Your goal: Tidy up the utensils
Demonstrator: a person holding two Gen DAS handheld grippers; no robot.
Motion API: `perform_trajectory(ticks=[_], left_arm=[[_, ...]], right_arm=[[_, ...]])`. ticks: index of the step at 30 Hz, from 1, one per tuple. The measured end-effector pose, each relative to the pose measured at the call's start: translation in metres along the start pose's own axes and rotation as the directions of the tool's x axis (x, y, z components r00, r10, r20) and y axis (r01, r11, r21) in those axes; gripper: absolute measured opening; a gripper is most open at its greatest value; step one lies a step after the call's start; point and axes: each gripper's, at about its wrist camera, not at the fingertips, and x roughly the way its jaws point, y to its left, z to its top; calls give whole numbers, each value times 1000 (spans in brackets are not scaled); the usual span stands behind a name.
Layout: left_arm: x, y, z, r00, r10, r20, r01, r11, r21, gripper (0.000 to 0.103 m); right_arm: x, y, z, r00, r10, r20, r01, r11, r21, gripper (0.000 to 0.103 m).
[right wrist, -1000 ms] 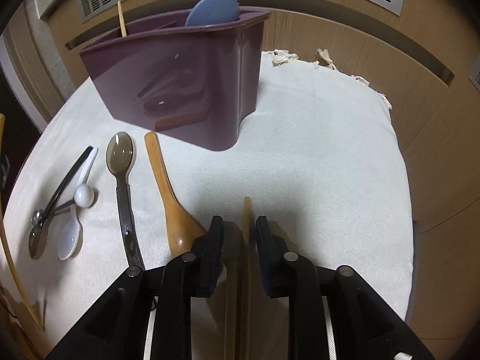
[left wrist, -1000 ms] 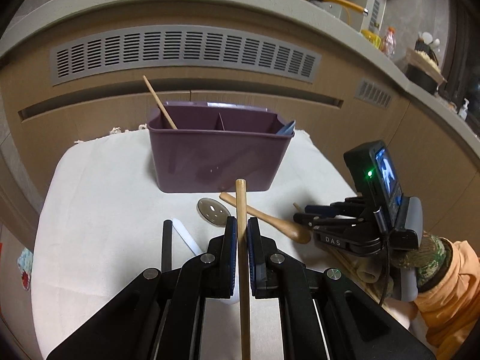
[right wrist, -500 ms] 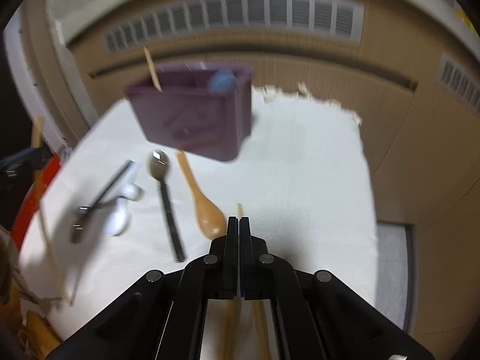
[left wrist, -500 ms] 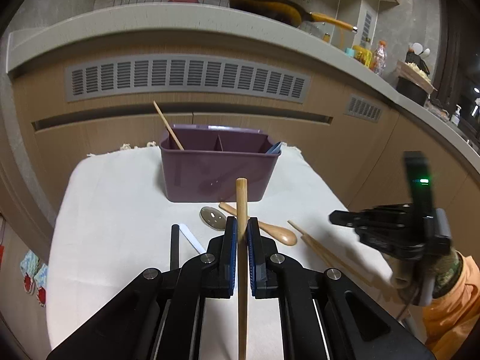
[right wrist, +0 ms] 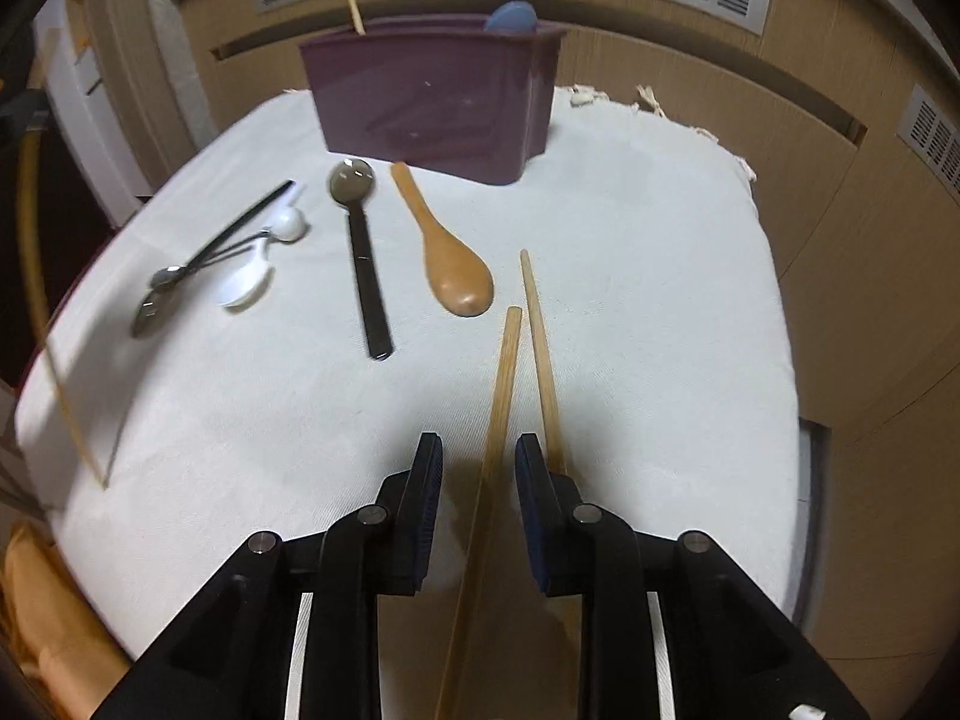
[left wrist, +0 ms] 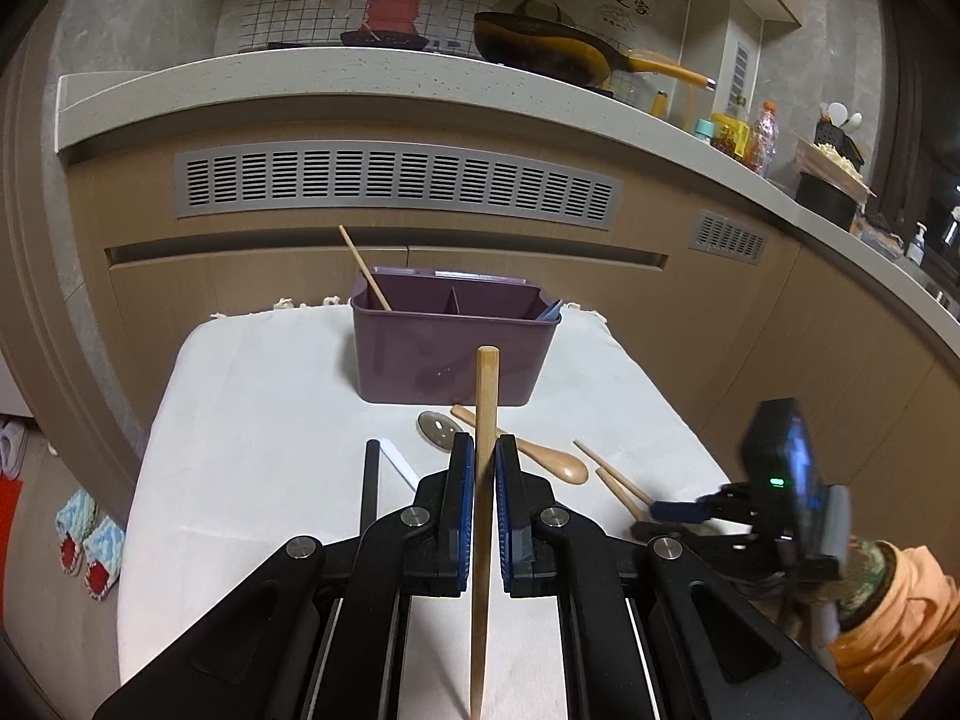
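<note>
My left gripper (left wrist: 478, 468) had its blue-padded jaws pinched on a smooth, round-ended wooden chopstick (left wrist: 483, 480), held above the white woven cloth (left wrist: 270, 420). My right gripper (right wrist: 478, 468) stood with jaws apart, low over the cloth, one tapered wooden chopstick (right wrist: 501, 396) running between them without touching either pad and a second chopstick (right wrist: 540, 336) just beside it.

Ahead sat the glossy purple plastic caddy (left wrist: 450, 360), rectangular with inner dividers; a thin wooden stick (left wrist: 364, 267) leaned in its left compartment.

Only the left view showed the dividers and, beyond them, the speckled stone counter (left wrist: 360, 84) with a dark pan (left wrist: 540, 48). Only the right view showed the full spread of loose utensils: an oval wooden spoon (right wrist: 450, 264), a black-handled metal spoon (right wrist: 360, 240), a white plastic spoon (right wrist: 246, 288) and crossed dark-handled spoons (right wrist: 198, 258), blurred, plus a blue rounded piece (right wrist: 511, 17) poking above the caddy's rim.
</note>
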Motion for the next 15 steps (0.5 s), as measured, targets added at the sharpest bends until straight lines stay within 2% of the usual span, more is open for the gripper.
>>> perform_trajectory(ticks=[3,4,5,10,15], left_arm=[[-4,0,-1,1000,-3,3,3,1000,3,7],[-5,0,-2,1000,-3,3,3,1000,3,7],[-7,0,-3,1000,-4,5,4,1000,2,7],[-16,-4,-5,1000,-3,15,3,1000,12,7],[-25,-8,-8,999,2,35,-2,1000,7,7]], right_arm=[[9,3,3,1000,-12,-13,12,1000,-1,19],[7,4,2,1000,-18,-12,18,1000,-9,8],[4,5,1,1000,-23,-11,22,1000,-15,7],[-30,9,-4,996,-16,83,16,1000,2,6],[-85,20,-5,975,38,220,-37,999,-5,7]])
